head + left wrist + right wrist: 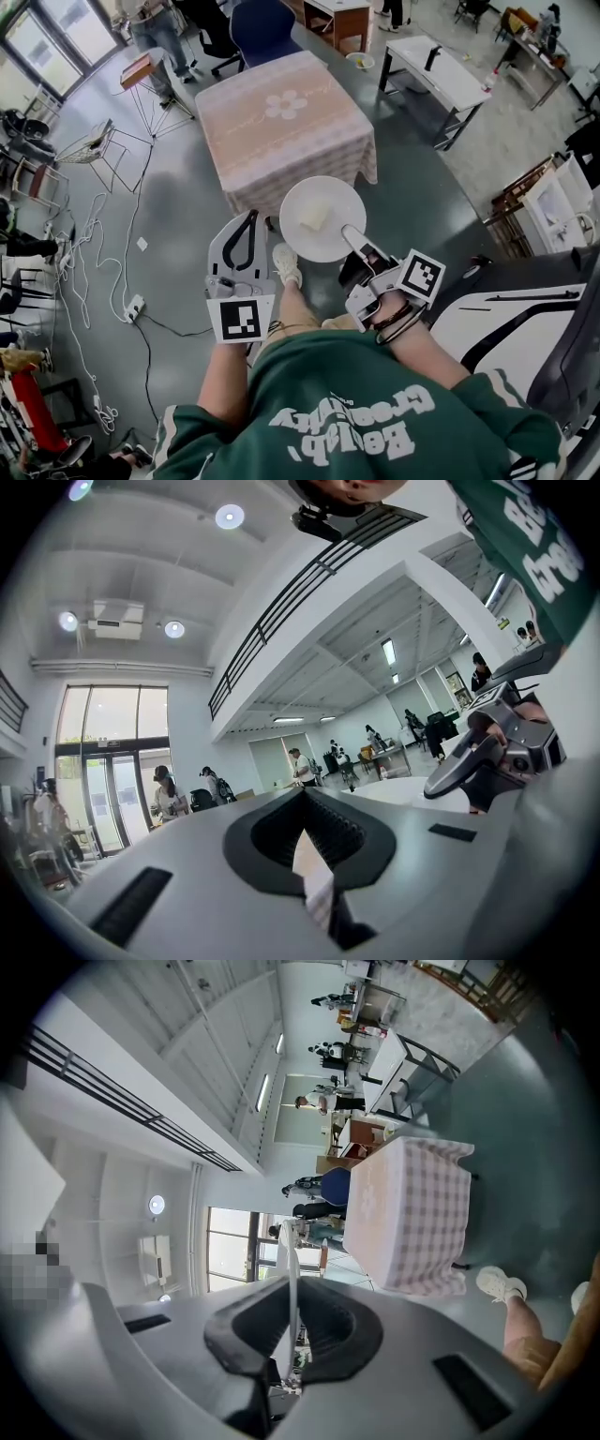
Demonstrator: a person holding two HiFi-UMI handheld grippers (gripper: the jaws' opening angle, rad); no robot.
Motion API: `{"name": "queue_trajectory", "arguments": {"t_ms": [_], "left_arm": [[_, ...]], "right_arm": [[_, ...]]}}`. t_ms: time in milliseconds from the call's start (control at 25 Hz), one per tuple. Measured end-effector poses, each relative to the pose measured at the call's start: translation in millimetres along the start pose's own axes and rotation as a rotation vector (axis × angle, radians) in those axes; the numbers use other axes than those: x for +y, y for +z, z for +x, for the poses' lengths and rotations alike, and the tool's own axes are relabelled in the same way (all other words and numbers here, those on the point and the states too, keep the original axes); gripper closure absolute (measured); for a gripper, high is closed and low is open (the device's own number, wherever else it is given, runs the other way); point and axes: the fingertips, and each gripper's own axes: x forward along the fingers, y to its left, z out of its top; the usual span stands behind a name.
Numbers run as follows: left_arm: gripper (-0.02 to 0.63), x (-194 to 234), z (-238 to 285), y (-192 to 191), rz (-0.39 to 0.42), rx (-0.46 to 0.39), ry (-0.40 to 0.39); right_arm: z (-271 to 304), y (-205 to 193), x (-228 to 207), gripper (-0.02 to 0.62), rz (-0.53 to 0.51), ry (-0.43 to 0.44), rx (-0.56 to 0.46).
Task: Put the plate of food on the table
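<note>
A white plate [323, 217] with a pale piece of food [315, 217] on it hangs level over the floor, just short of the table with the pink checked cloth [281, 122]. My right gripper [349, 232] is shut on the plate's near rim. In the right gripper view the plate [291, 1269] shows edge-on as a thin white line between the pads, with the table [408, 1213] ahead. My left gripper [249, 221] is beside the plate's left edge, apart from it, shut and holding nothing. In the left gripper view its tips [303, 799] meet.
A blue chair [262, 28] stands behind the table. Cables and a power strip [131, 307] lie on the floor at the left, near metal stands [150, 84]. White desks [436, 70] stand at the right. My shoe [287, 264] is under the plate's near side.
</note>
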Motion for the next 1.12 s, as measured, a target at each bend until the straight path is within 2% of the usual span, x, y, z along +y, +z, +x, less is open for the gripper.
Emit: {"name": "queue_trajectory", "arguments": {"t_ms": [640,1120], "left_arm": [[0.598,68,95,-29,-0.045,-0.004,-0.039],[0.597,114,182,-54,-0.104,-0.02,-0.109]], "right_arm": [[99,37,2,0.563,-0.017,-0.04,-0.036],[180,72,6,0.563,-0.026,-0.082,-0.099]]}}
